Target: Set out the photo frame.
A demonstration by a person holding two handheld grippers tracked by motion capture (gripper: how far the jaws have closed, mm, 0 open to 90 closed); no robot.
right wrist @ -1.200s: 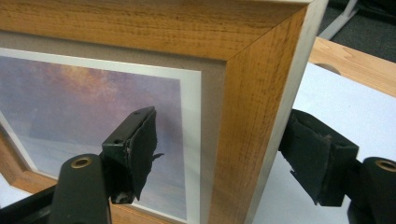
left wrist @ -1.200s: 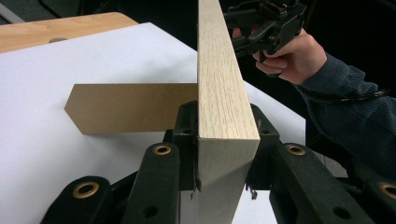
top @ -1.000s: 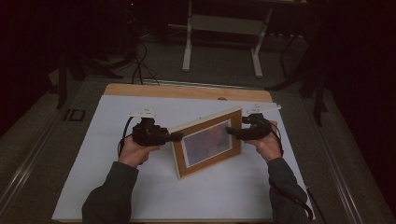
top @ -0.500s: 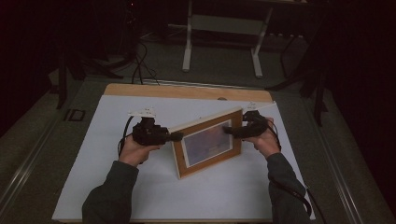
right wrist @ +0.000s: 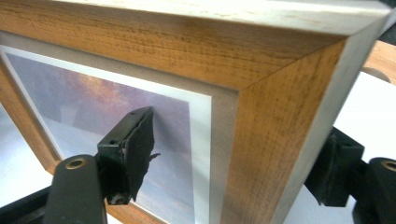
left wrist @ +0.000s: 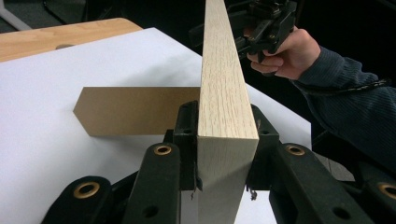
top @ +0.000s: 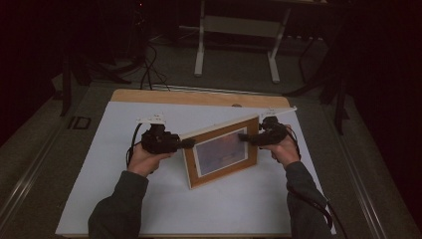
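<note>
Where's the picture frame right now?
The frame stands upright mid-table on the white sheet in the high view, held between the left gripper and the right gripper.

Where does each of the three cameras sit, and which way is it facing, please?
High view: above the person's side, looking forward and down on the white table; forearms, hands, left gripper and right gripper.
Left gripper view: along its jaws, clamped on the picture frame; far hand beyond.
Right gripper view: along its jaws straddling a frame corner.
All share the frame.
</note>
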